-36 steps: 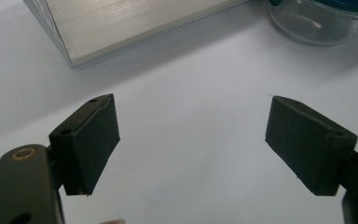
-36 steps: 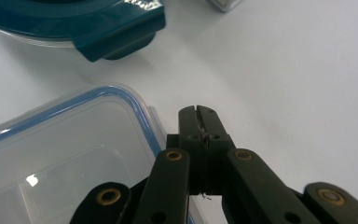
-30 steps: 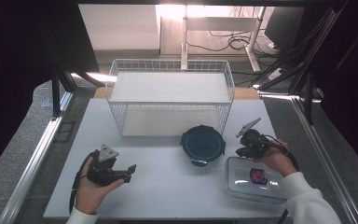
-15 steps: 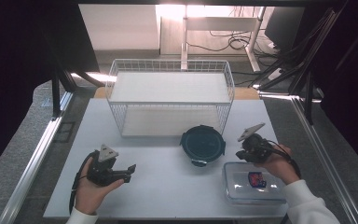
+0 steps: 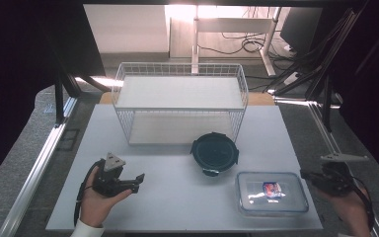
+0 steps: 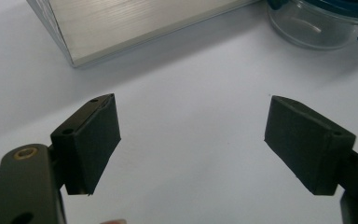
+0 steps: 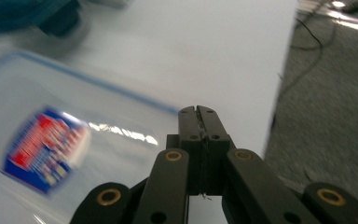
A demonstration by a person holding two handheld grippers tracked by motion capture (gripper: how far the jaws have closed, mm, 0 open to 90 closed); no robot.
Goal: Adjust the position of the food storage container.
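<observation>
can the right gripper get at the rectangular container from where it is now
Probably yes. The right gripper hangs just off the table's right edge, beside the rectangular container, with nothing between them. Its jaws are shut, though, so they would need to open before taking hold.

Table: smooth matt white surface, faint sheen. At its 12 o'clock, basket: thin white-coated wire mesh, flat pale panels inside. Round container, near centre: clear glossy glass-like body in the left gripper view, dark teal plastic lid with clip tabs. Rectangular box, at 5 o'clock: clear glossy plastic with bright glare, blue seal line, printed red-and-blue sticker. Left gripper: matt black plastic pads, brass-coloured rivet. Right gripper: matt black links, brass-coloured rivets. Floor beside the table: grey, rough, carpet-like.
</observation>
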